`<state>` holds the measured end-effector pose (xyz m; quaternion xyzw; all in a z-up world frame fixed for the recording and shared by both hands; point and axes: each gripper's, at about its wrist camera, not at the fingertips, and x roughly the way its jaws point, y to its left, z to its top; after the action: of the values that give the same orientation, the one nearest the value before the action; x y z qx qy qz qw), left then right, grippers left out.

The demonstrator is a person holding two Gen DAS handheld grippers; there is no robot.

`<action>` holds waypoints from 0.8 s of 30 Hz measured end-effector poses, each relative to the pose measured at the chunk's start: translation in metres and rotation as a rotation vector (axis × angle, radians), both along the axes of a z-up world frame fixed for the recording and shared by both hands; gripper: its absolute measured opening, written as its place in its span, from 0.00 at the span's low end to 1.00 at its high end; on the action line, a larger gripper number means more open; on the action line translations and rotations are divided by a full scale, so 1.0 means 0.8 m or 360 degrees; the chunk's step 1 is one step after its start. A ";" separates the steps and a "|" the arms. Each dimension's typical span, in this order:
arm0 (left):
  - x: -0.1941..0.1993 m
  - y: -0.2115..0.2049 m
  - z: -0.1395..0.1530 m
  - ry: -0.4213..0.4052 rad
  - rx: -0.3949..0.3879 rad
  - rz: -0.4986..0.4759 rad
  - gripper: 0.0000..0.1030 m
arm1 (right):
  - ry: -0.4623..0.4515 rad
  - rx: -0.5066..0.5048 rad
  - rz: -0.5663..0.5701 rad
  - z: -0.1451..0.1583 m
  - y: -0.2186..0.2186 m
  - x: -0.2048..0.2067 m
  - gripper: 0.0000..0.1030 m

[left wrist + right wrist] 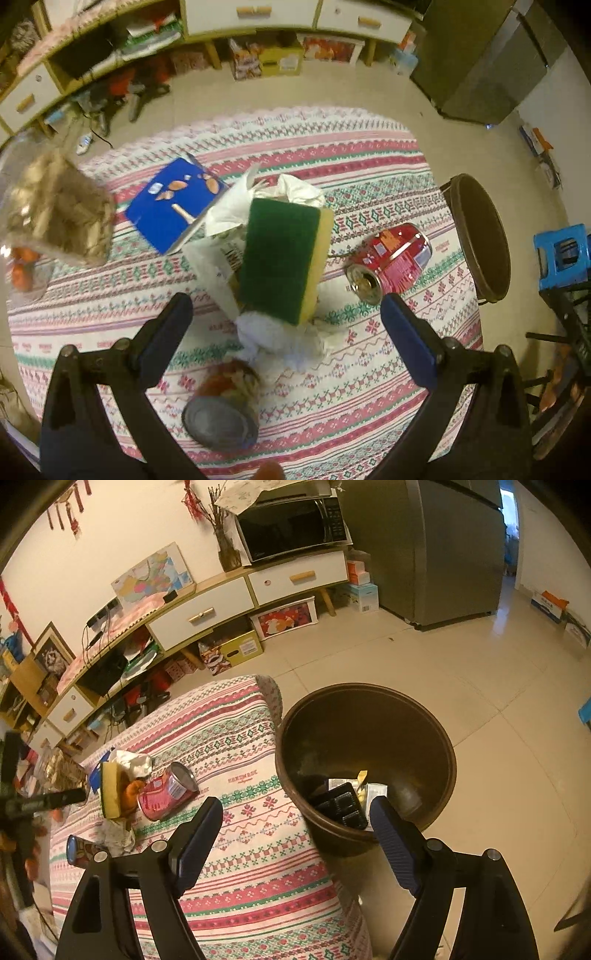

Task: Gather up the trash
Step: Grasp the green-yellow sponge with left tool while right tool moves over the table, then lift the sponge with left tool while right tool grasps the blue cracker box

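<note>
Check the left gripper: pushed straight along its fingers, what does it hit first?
Probably the green-and-yellow sponge propped on crumpled tissue, centred between the open left gripper fingers. Depth is unclear; the tissue might come first.

Support: table under a pink, green and white patterned woven cloth (pixel 369 155). On it: 1 red dented drink can (pixel 391 260) on its side, crumpled white tissues (pixel 280 341), 1 blue flat packet (pixel 173 203), 1 blurred tin can (pixel 225 410). Green-and-yellow sponge (pixel 284 258) leans on tissues.

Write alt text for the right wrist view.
The open right gripper hovers empty between a patterned tablecloth and a brown bin holding a black tray. A red can lies on the cloth.
</note>
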<state>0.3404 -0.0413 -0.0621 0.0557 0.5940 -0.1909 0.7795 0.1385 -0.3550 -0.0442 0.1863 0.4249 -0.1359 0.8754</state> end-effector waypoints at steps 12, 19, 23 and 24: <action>0.051 -0.003 -0.051 0.0242 0.0025 0.0140 0.82 | 0.0041 -0.0016 0.0061 -0.010 0.017 0.013 0.81; 0.039 -0.032 -0.062 0.0174 0.0221 0.0031 0.67 | 0.0062 -0.0003 0.0097 -0.015 0.031 0.021 0.81; 0.029 -0.039 -0.051 0.0065 0.0282 -0.0005 0.64 | 0.0053 -0.0015 0.0124 -0.012 0.041 0.023 0.81; 0.027 -0.040 -0.047 0.0044 0.0277 -0.0007 0.64 | 0.0047 -0.0022 0.0129 -0.010 0.043 0.023 0.81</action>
<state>0.3621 -0.0731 -0.0996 0.1219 0.6190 -0.1408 0.7630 0.1567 -0.3206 -0.0526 0.1608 0.4441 -0.1061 0.8750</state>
